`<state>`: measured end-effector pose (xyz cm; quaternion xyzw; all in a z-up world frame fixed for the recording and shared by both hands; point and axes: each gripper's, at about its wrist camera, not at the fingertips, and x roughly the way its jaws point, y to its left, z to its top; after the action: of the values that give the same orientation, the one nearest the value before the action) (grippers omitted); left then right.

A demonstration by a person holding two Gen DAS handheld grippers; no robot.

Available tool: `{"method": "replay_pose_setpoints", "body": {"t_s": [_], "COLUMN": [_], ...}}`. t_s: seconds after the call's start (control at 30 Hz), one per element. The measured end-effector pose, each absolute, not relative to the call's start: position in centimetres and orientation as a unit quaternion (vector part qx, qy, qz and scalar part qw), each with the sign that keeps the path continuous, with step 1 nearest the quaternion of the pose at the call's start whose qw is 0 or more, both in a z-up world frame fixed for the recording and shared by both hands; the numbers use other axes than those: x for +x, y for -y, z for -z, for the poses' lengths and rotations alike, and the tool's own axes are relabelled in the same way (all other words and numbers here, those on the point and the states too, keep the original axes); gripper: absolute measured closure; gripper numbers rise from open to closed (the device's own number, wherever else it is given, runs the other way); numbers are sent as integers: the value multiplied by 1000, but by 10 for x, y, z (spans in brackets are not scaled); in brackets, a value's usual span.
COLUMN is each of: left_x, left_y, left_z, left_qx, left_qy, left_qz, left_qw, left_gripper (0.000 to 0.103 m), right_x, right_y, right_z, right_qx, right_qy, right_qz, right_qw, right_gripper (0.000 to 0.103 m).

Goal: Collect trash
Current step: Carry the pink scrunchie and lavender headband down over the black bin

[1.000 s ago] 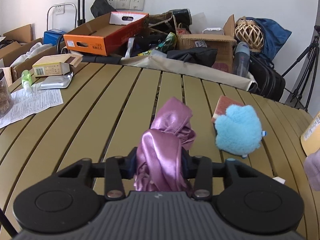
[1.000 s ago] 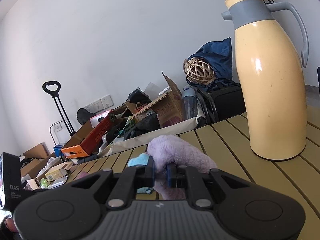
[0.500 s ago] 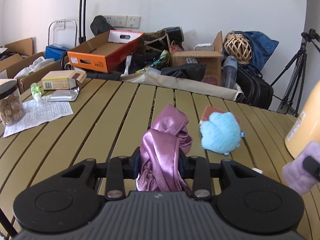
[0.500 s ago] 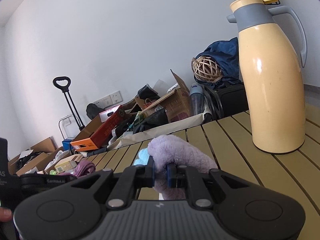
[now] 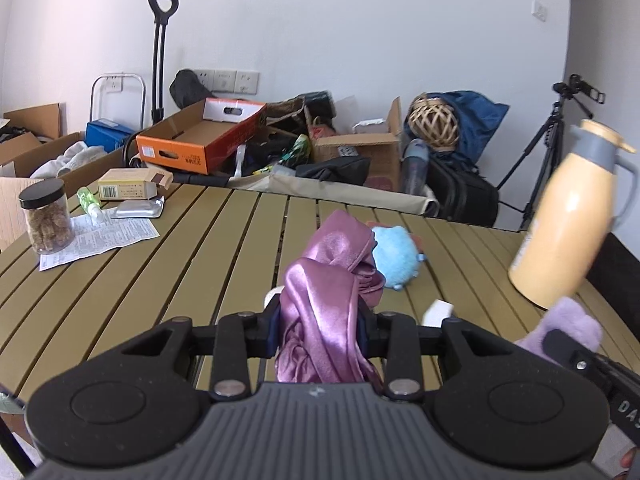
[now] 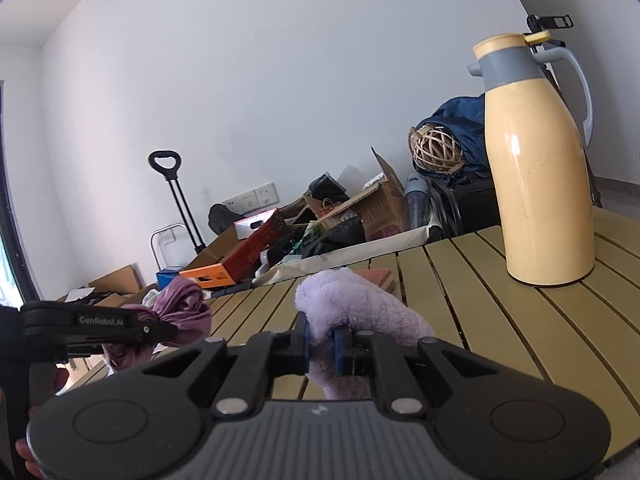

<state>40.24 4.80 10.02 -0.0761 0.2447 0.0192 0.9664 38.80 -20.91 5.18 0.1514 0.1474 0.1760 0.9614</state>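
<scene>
My left gripper (image 5: 319, 330) is shut on a bunched pink satin cloth (image 5: 326, 280), held above the slatted olive table (image 5: 168, 280). That cloth (image 6: 176, 312) and the left gripper (image 6: 162, 334) also show at the left of the right wrist view. My right gripper (image 6: 322, 346) is shut on a fluffy lilac plush piece (image 6: 360, 308), which appears again as the lilac plush piece (image 5: 572, 326) at the lower right of the left wrist view. A light blue plush toy (image 5: 394, 258) lies on the table beyond the cloth, over a reddish pad.
A tall cream thermos (image 5: 572, 216) stands at the table's right. At the left are a jar (image 5: 46, 216), a printed sheet (image 5: 100, 238), a small box (image 5: 132, 188) and a foil pack. Small white scraps (image 5: 438, 312) lie near the cloth. Boxes and bags crowd the floor behind.
Both grippers have drawn back from the table and risen a little, carrying the pink cloth and the lilac plush. The blue toy and the thermos now look farther away.
</scene>
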Motion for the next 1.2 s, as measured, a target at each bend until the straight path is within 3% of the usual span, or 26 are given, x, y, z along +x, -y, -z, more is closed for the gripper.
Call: {"method": "replay_pose_setpoints", "body": {"t_s": [0.5,1.2], "left_x": [289,209], "left_y": [-39,-42], "left_z": [-95,-29], "left_qx": [-64,-58], "left_qy": [-230,-278], "left_qz": [18,34], "left_qw": [971,958], "left_gripper": [68,68], "right_x": [291,218], "right_y": [208,196], "right_z": [-48,-10], "right_qx": [111,65], "right_qy": [-154,-222], "right_qz": [-198,-211], "right_qw": [962,950], "right_gripper": [93,93]}}
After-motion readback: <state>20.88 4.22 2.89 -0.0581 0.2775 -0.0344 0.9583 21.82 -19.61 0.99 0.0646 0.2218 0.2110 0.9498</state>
